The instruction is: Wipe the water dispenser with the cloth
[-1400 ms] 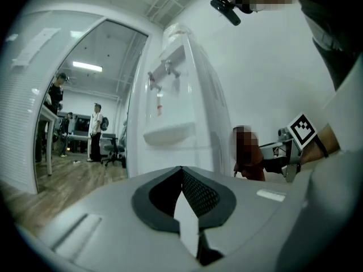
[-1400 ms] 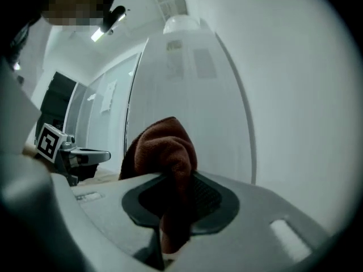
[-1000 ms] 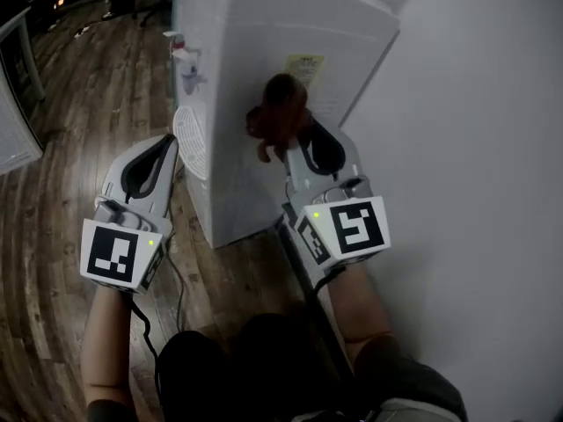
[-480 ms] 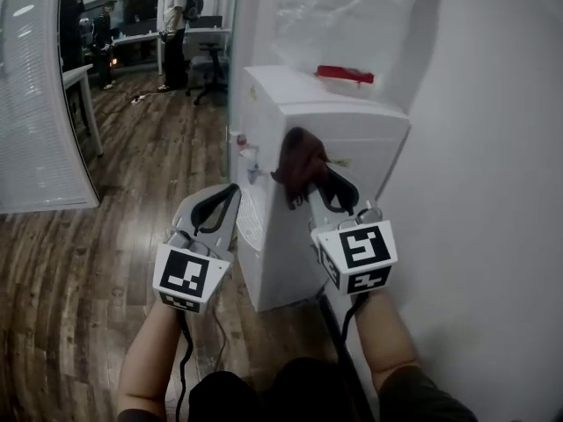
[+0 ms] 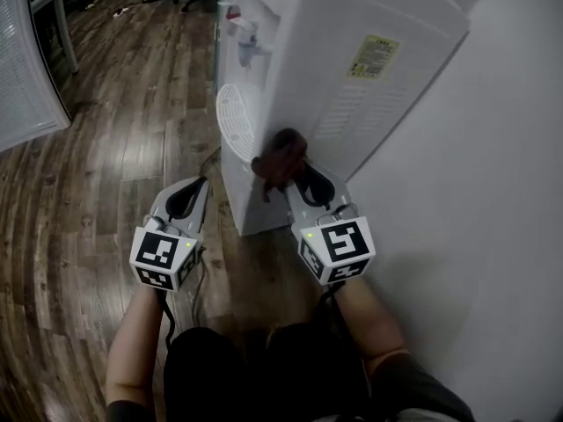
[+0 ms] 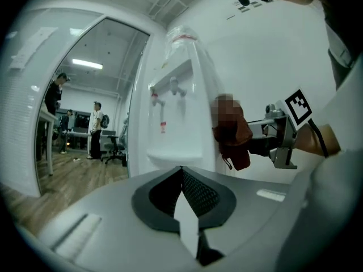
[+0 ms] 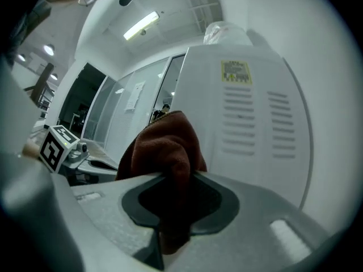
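The white water dispenser [image 5: 352, 95] stands against the wall, its vented side panel [image 7: 255, 123] facing me. My right gripper [image 5: 295, 176] is shut on a brown cloth [image 5: 279, 156], pressed low against that side panel. In the right gripper view the cloth [image 7: 164, 152] bulges out from between the jaws in front of the panel. My left gripper [image 5: 186, 196] is shut with nothing in it and hangs left of the dispenser over the wooden floor. From the left gripper view [image 6: 184, 194] the taps [image 6: 167, 89] and the cloth [image 6: 233, 137] show.
A round white drip tray [image 5: 236, 123] sticks out of the dispenser's front. A grey wall [image 5: 493, 192] runs along the right. A wooden floor [image 5: 106, 165] spreads to the left, with a white blind panel [image 5: 22, 69] at the far left. People stand far off [image 6: 93, 129].
The head view has tipped down again. The right gripper with the cloth has slid from high on the side panel to its lower part. The left gripper stayed beside it.
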A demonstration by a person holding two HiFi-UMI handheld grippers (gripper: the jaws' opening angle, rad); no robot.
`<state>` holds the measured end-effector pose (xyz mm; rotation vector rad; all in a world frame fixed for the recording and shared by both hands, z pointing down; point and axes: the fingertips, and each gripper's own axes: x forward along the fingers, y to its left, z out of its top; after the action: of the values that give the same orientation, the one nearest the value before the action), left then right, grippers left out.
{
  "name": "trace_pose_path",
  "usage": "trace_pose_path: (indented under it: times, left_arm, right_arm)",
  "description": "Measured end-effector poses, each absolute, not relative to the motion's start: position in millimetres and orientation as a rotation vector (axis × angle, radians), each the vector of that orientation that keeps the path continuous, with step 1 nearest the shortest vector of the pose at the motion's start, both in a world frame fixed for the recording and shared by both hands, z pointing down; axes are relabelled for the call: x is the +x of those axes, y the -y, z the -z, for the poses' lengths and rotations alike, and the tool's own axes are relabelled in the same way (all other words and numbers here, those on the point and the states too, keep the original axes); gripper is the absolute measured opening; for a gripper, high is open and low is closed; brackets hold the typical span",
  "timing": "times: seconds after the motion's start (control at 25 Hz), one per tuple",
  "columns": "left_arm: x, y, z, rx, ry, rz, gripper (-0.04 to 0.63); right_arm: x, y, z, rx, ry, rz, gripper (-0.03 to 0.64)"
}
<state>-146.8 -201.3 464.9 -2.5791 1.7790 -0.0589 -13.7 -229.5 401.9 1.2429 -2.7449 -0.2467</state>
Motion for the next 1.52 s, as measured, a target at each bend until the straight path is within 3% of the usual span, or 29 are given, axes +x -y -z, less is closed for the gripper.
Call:
trace_pose_path:
  times: [0.6, 1.08, 1.28, 1.52]
  left_arm:
    - [-153, 212, -648, -2.738, -1.937, 0.265, 0.020]
    - [-150, 196, -708, -2.850, -1.957, 0.349, 0.020]
    - [-168, 196, -688, -2.770, -1.974, 0.305, 0.020]
    - [-192, 192, -596, -2.623, -2.030, 0.249, 0.020]
  right_arm:
    - [-22, 236, -636, 1.085, 2.613, -0.051, 0.061]
    - [-25, 232, -782, 0.925, 2.329, -0.213, 0.061]
    - [-19, 213, -764, 0.902, 2.382, -0.214, 0.061]
    - [-24, 187, -658, 0.886, 2.473, -0.132, 0.061]
